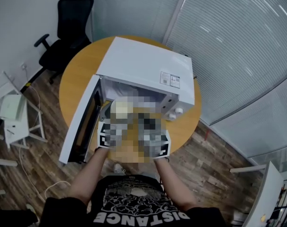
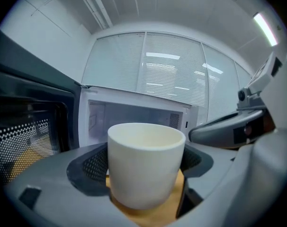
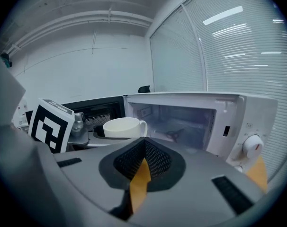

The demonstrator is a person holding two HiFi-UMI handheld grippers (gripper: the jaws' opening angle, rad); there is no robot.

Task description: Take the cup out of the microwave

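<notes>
A plain white cup stands upright between the jaws of my left gripper, which is shut on its sides, just outside the microwave's open cavity. In the right gripper view the same cup shows its handle, held in front of the empty cavity. My right gripper is beside it to the right, jaws nearly together with nothing between them. The head view shows the cup at the microwave's mouth, both grippers partly behind a mosaic patch.
The microwave door hangs wide open to the left. The microwave sits on a round wooden table. A black office chair stands behind it, a white stand at the left, and blinds-covered glass walls at the right.
</notes>
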